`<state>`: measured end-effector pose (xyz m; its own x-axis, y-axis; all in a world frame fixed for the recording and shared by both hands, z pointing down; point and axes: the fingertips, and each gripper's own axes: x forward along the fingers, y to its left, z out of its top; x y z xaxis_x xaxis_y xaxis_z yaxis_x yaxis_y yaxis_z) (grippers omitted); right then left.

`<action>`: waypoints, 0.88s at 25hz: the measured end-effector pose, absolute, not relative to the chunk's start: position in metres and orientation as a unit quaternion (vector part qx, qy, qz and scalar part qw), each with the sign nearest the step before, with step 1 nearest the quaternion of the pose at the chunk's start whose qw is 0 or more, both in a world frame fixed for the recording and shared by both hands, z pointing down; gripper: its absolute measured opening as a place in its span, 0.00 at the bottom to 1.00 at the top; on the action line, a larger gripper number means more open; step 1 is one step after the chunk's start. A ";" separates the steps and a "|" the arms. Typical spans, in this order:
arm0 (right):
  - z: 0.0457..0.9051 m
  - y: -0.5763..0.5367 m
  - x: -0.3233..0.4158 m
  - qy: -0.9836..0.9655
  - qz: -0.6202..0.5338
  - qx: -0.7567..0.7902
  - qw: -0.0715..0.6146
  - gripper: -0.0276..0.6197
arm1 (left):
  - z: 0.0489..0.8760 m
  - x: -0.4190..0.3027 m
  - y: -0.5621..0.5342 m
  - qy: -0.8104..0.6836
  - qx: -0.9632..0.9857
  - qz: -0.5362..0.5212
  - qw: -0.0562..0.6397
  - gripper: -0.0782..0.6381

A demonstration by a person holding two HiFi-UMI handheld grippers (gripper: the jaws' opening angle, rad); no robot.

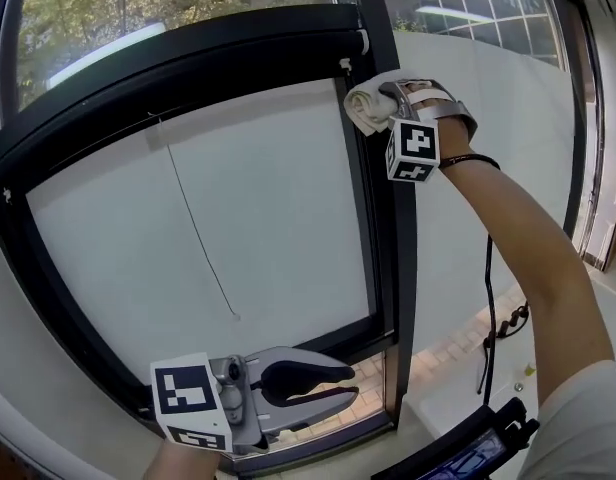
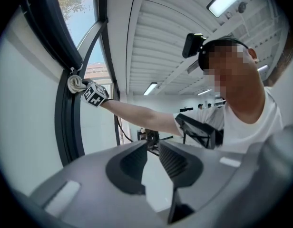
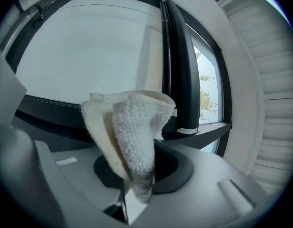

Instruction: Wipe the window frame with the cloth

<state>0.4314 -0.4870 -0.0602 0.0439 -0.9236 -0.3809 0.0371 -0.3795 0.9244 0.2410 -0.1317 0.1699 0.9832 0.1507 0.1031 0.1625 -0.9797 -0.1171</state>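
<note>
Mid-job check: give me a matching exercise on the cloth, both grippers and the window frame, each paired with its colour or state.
1 cloth
2 left gripper
3 right gripper
4 window frame

A black
B held low, jaws apart, nothing between them
C raised, clamped on the cloth
D off-white, bunched up

Pairs: 1-D, 2-B, 3-C, 4-A

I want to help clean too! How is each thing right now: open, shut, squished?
cloth, bunched up, pinched in the right jaws, against the window frame.
right gripper, jaws shut on the cloth.
left gripper, jaws slightly apart, empty.
blind, pulled almost fully down.
</note>
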 end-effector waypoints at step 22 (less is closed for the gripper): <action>0.364 -0.475 0.426 -0.474 -0.482 0.585 0.447 0.17 | 0.229 0.202 -0.135 -0.034 -0.996 -0.072 0.028 0.24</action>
<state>0.4255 -0.4755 0.3645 0.0859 -0.9863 -0.1407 -0.1232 -0.1506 0.9809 0.2018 -0.1350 0.2288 0.9873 0.0636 0.1457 0.0718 -0.9961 -0.0514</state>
